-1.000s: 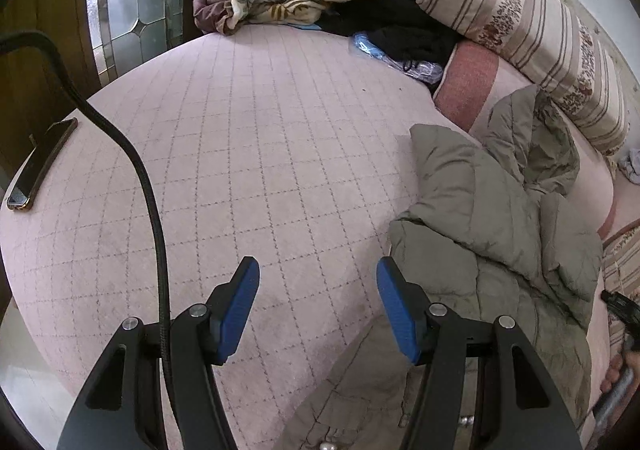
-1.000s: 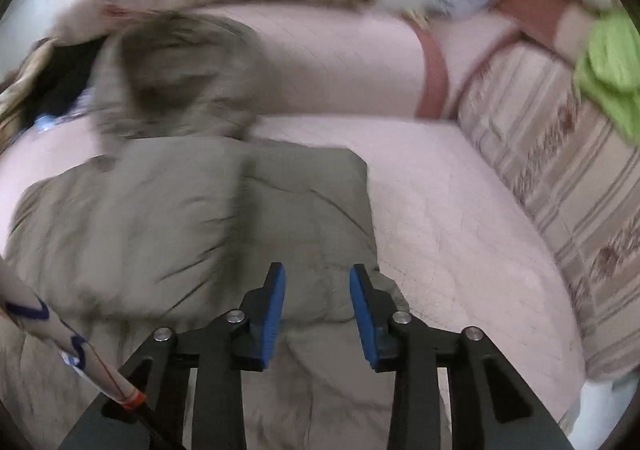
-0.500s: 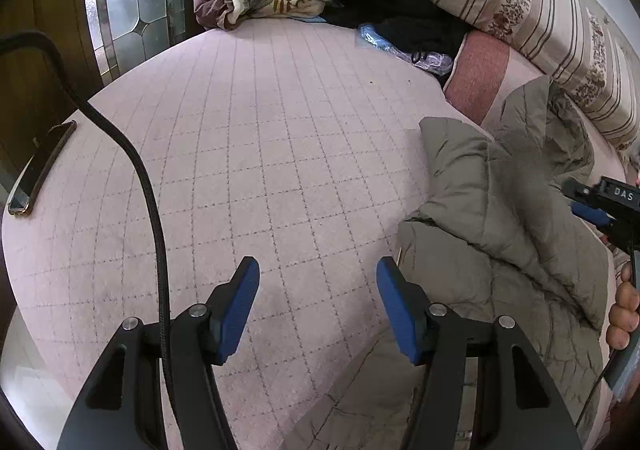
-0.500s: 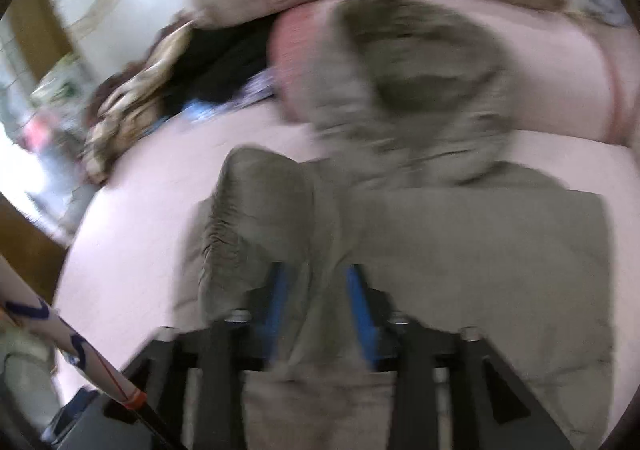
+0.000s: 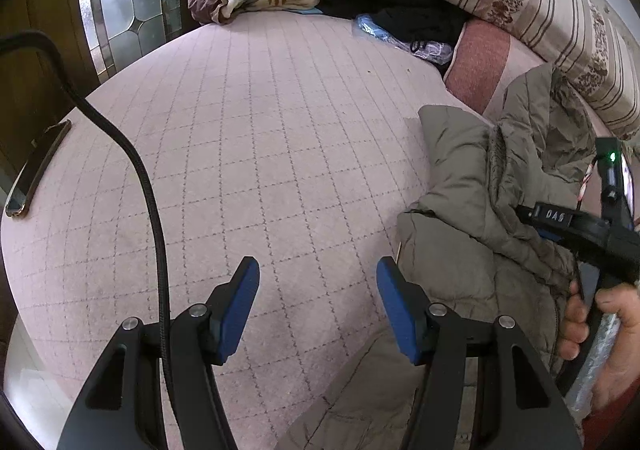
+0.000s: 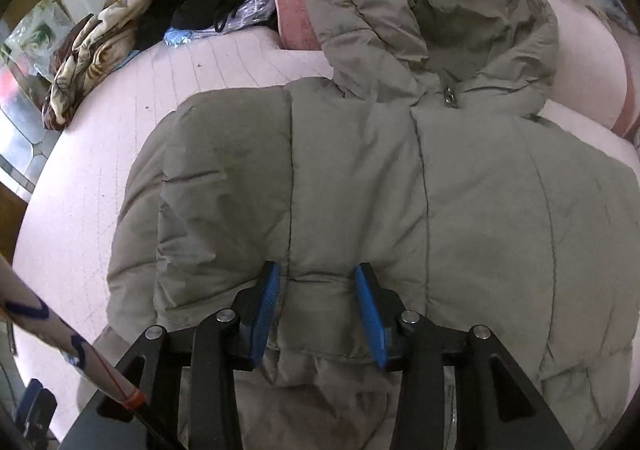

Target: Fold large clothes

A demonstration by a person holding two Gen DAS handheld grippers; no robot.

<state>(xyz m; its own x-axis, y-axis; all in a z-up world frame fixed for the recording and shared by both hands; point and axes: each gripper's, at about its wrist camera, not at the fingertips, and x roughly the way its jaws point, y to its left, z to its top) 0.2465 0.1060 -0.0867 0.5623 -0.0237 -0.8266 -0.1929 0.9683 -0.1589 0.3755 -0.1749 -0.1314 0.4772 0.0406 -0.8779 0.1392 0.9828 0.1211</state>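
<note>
Pink bed (image 5: 248,138) holds a coat (image 6: 400,186) partly folded, hood still out far; right gripper (image 6: 316,306) spread over its fold, left gripper (image 5: 318,302) released, empty.

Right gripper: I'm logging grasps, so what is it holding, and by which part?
The right gripper straddles a folded edge of the jacket, but whether it grips is unclear. The left gripper holds nothing.

Right gripper (image 6: 316,306) sits with jaws apart around a puffy fold of the olive hooded jacket (image 6: 400,178), spread on the pink bed (image 6: 120,122).
</note>
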